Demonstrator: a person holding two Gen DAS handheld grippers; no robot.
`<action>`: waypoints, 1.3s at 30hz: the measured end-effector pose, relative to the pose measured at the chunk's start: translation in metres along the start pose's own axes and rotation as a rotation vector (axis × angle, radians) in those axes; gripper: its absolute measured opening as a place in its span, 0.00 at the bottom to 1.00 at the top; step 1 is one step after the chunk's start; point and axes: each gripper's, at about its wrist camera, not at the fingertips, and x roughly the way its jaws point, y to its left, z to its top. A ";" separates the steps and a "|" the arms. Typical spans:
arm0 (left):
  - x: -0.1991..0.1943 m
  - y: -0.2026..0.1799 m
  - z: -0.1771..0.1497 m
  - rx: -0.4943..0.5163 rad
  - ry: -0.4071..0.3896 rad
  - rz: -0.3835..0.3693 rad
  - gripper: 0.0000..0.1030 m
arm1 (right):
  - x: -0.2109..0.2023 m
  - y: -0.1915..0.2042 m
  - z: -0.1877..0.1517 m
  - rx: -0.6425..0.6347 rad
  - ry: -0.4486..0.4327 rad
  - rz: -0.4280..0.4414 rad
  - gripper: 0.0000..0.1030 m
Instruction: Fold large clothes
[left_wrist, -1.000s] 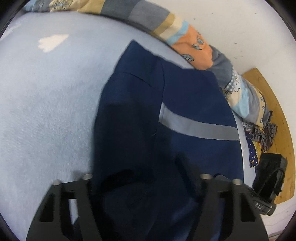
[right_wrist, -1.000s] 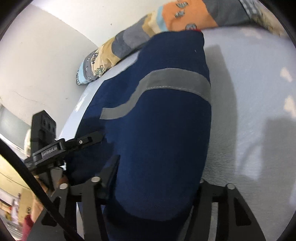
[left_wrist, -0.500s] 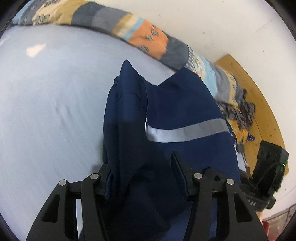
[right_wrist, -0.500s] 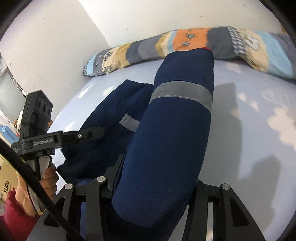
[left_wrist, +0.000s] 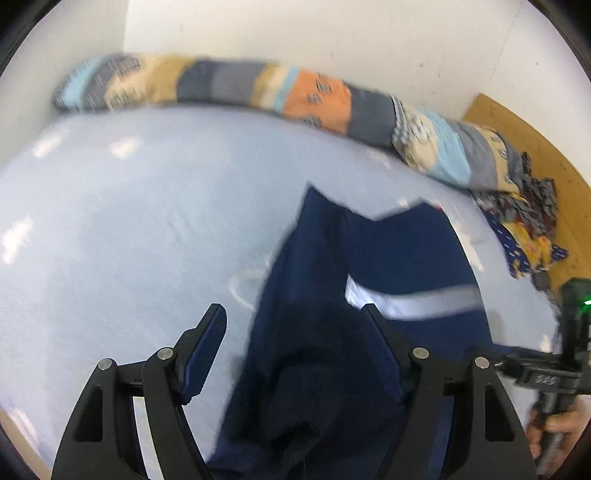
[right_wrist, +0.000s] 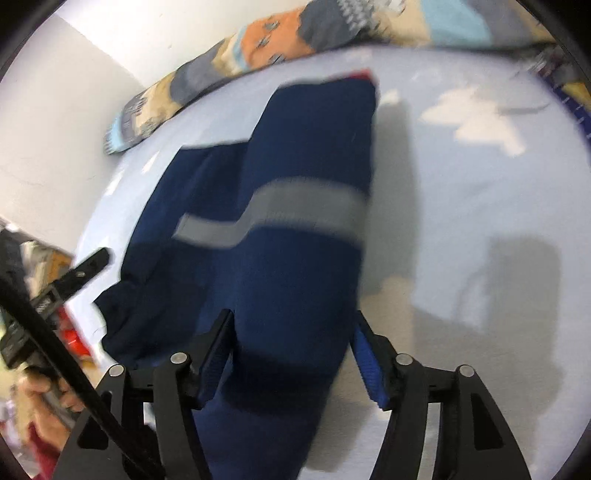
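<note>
both grippers stand over one navy work garment (left_wrist: 373, 280) that lies on a pale blue bed sheet (left_wrist: 140, 229). we find the left gripper (left_wrist: 295, 332) with its jaws spread, having just opened wider; the navy cloth lies between them, hard against the right-hand finger (left_wrist: 380, 336) and apart from the left-hand finger (left_wrist: 207, 336), with bare sheet showing in that gap. we cannot confirm any pinch there. the right gripper (right_wrist: 293, 343) likewise has its jaws spread and has just been widening; a folded navy length runs up from between them, its left edge just beside the left-hand pad (right_wrist: 218, 350), its right edge apart from the blue right-hand pad (right_wrist: 365, 354). ahead of both sets of jaws a grey reflective band (right_wrist: 295, 210) crosses the garment. beyond the cloth a rolled patchwork quilt (left_wrist: 314, 96) lies along the white wall (left_wrist: 332, 33). at the right edge of the left view we note a hand (left_wrist: 557, 424) on the other gripper's handle. both views are blurred.
</note>
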 end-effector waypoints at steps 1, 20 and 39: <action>-0.002 -0.002 0.002 0.021 -0.021 0.021 0.73 | -0.010 0.000 0.004 -0.006 -0.042 -0.054 0.68; 0.086 -0.033 -0.017 0.187 0.213 0.044 0.73 | 0.094 -0.029 0.099 0.137 -0.069 -0.002 0.18; 0.065 -0.008 -0.053 0.240 0.260 0.030 0.75 | 0.045 0.026 -0.006 -0.115 -0.036 -0.189 0.27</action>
